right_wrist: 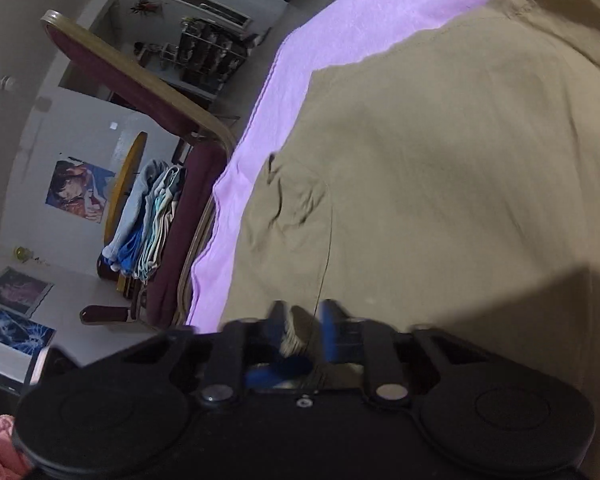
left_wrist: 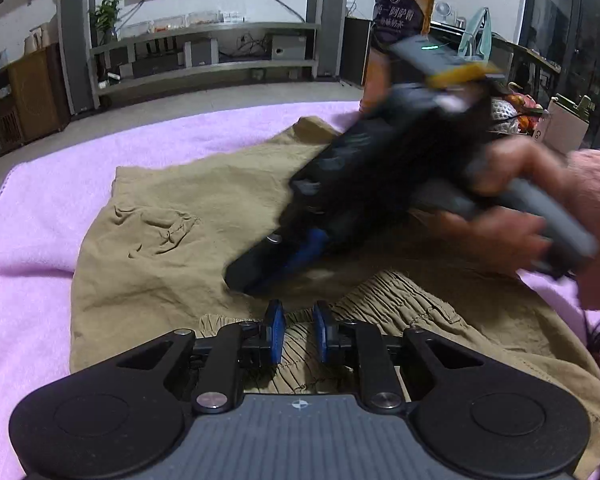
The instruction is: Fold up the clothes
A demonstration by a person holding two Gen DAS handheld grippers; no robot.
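Observation:
Khaki shorts (left_wrist: 160, 248) lie spread on a lilac towel (left_wrist: 40, 208). Their gathered elastic waistband (left_wrist: 400, 300) is nearest the camera. My left gripper (left_wrist: 299, 318) sits low over the waistband, its blue pads narrowly apart with puckered cloth pinched between them. My right gripper (left_wrist: 256, 280), blurred and held by a hand (left_wrist: 512, 232), points down-left with its tip on the khaki cloth just beyond the left gripper. In the right wrist view, the right gripper (right_wrist: 304, 320) is smeared by motion. A small bunch of cloth shows between its fingers, and the shorts (right_wrist: 440, 160) fill the frame on the towel (right_wrist: 284, 80).
An orange bottle with a dark label (left_wrist: 404, 12) stands at the far edge behind the right gripper. A dark red chair (right_wrist: 172, 120) beside the towel carries a stack of folded clothes (right_wrist: 152, 224). A TV shelf (left_wrist: 204, 52) lines the far wall.

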